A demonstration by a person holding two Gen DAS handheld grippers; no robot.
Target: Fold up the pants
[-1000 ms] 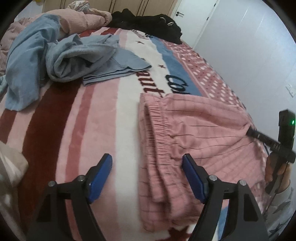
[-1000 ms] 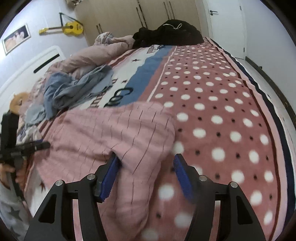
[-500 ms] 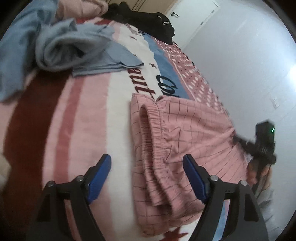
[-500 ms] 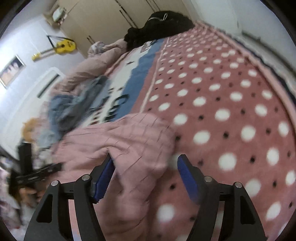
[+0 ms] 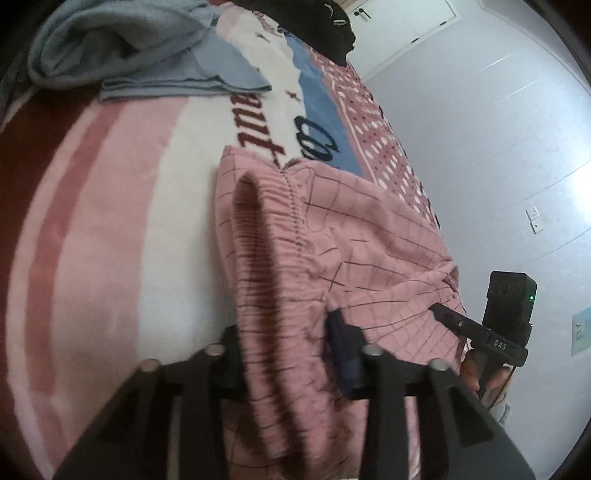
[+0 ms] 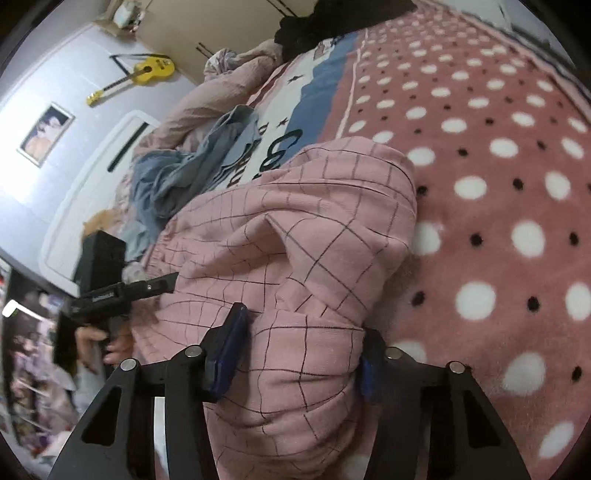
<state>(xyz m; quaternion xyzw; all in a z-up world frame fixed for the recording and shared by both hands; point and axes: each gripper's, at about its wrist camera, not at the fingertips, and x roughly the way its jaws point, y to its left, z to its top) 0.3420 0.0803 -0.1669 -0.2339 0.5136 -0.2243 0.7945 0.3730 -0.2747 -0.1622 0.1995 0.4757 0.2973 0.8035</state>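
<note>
Pink checked pants (image 5: 369, 236) lie folded on the bed, with the elastic waistband (image 5: 273, 206) toward my left gripper. My left gripper (image 5: 288, 354) has the waistband end bunched between its blue pads, and its jaws are closing on the fabric. In the right wrist view the pants (image 6: 314, 206) bulge up between the pads of my right gripper (image 6: 299, 362), whose jaws are also closing on the cloth at the opposite end. Each view shows the other gripper at the far side of the pants, held by a hand (image 6: 110, 343).
A striped and dotted blanket (image 6: 498, 184) covers the bed. Crumpled blue-grey clothes (image 5: 147, 48) lie beyond the pants, black garments (image 5: 325, 29) farther back, and a pink quilt (image 6: 221, 96) by the headboard. A white wall (image 5: 498, 129) runs along the bed's right side.
Both grippers dropped onto the pants and tilted. Their jaws, wide open before, have closed in on the fabric at each end, which now bunches between the pads.
</note>
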